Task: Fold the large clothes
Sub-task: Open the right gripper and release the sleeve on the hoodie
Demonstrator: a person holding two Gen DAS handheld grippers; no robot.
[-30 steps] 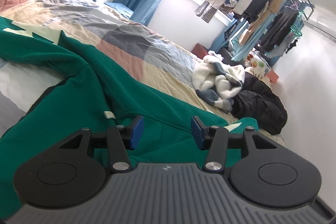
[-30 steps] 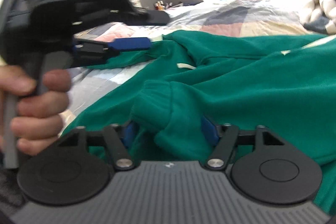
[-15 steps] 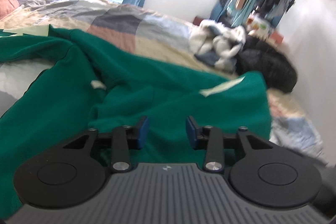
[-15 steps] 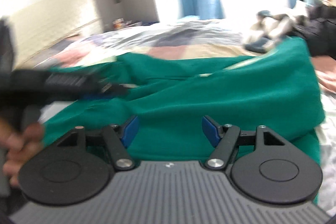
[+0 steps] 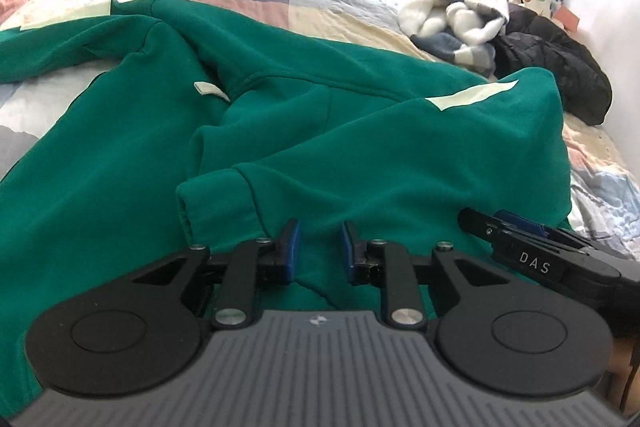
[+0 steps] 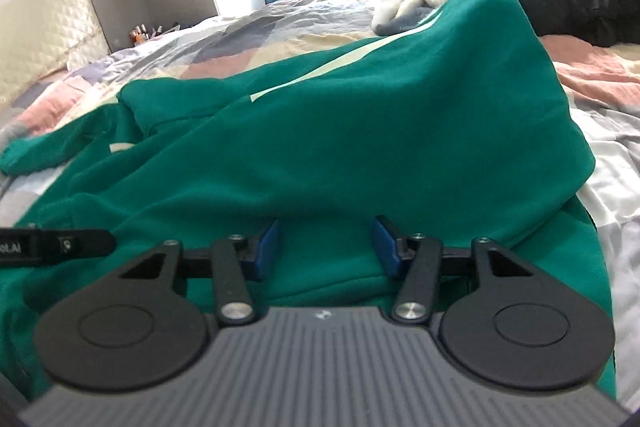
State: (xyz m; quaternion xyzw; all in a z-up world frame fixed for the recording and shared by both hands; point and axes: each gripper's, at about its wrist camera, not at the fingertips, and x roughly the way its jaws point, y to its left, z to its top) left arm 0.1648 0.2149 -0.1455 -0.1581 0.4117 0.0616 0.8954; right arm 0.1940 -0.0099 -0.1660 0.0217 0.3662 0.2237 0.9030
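Green sweatshirt (image 5: 360, 131) sprawls rumpled, pale-striped sleeve folded across its body.

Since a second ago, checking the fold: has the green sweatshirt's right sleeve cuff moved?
Yes. The green sweatshirt's sleeve cuff now lies folded across the body, nearer the small white neck tag.

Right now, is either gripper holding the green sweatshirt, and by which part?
Neither holds it yet. The left gripper is closing just right of the sleeve cuff; the right gripper is closing over the green sweatshirt body near its lower edge.
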